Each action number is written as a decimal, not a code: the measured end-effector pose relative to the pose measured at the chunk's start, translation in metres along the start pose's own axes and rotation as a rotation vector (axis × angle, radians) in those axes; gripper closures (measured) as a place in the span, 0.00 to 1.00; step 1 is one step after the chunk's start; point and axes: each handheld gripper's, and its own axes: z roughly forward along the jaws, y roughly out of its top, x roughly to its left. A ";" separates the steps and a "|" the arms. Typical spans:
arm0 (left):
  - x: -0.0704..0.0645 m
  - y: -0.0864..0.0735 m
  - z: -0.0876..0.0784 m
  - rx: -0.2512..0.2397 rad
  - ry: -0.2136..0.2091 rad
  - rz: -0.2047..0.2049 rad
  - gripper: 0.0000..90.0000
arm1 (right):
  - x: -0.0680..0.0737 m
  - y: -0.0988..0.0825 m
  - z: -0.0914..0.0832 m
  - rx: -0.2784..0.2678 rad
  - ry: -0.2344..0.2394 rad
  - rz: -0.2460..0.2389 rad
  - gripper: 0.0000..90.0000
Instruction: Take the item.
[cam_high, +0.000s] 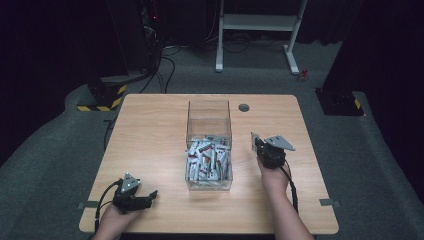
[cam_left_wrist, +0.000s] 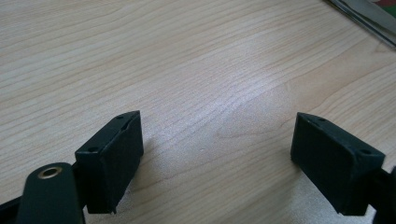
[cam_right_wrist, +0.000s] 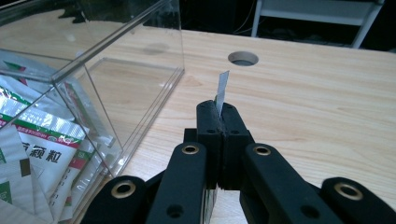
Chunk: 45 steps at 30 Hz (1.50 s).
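A clear plastic box (cam_high: 209, 119) stands mid-table, its near half holding several white, red and green sachets (cam_high: 205, 161). To the right of the box, my right gripper (cam_high: 257, 145) is shut on one sachet (cam_right_wrist: 222, 87), which sticks up edge-on from between the jaws. The box wall (cam_right_wrist: 116, 79) and the sachets (cam_right_wrist: 42, 135) inside it lie to the left in the right gripper view. My left gripper (cam_high: 150, 196) rests low at the table's near left, open, with bare wood between its jaws. In the left gripper view its fingers (cam_left_wrist: 112, 158) stand wide apart.
The wooden table (cam_high: 150, 130) has a round cable hole (cam_high: 244, 107) near its far edge, also seen as a hole (cam_right_wrist: 243, 58) beyond the held sachet. A white desk frame (cam_high: 260, 30) and cables stand on the floor behind the table.
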 end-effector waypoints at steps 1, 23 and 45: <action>0.000 0.000 0.000 0.000 -0.001 -0.002 0.19 | 0.001 -0.001 0.001 0.005 0.002 0.000 0.99; 0.000 0.000 0.000 0.001 -0.001 0.002 0.19 | -0.018 -0.015 0.005 0.073 -0.044 0.017 0.96; 0.000 0.000 0.000 0.000 0.000 0.002 0.19 | -0.046 -0.036 0.000 0.134 -0.114 0.023 0.85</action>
